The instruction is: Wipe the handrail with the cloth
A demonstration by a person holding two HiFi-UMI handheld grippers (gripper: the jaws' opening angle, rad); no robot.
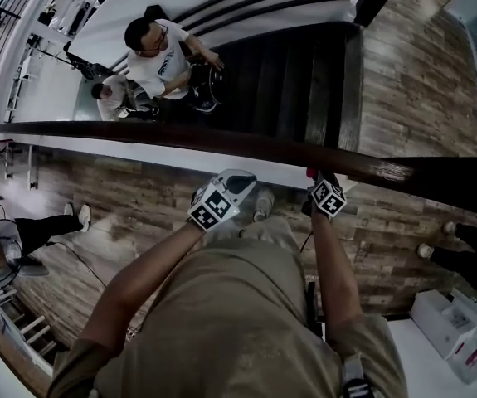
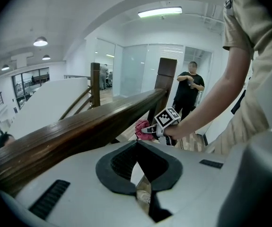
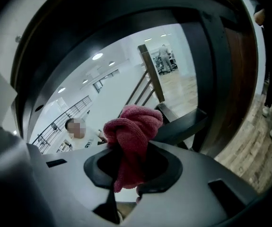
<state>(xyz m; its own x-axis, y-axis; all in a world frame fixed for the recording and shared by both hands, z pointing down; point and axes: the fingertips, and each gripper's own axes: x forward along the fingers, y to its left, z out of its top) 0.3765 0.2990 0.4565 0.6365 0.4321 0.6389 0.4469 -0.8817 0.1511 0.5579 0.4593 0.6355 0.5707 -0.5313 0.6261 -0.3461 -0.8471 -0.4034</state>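
The right gripper (image 3: 135,161) had its jaws clamped on a bunched red cloth (image 3: 132,129), which stood up from between them at frame centre, close by the dark wooden handrail (image 1: 221,143); contact could not be made out. The left gripper (image 2: 136,150), jaws together, sat just below the rail, at centre frame.

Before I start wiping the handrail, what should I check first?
1. Cloth pinched in the right gripper's fingers: ok.
2. Cloth pressed against the handrail: cannot tell.
3. Left gripper shut with nothing in it: ok.
4. Left gripper off the handrail: ok.
5. No other hand on this handrail: ok.
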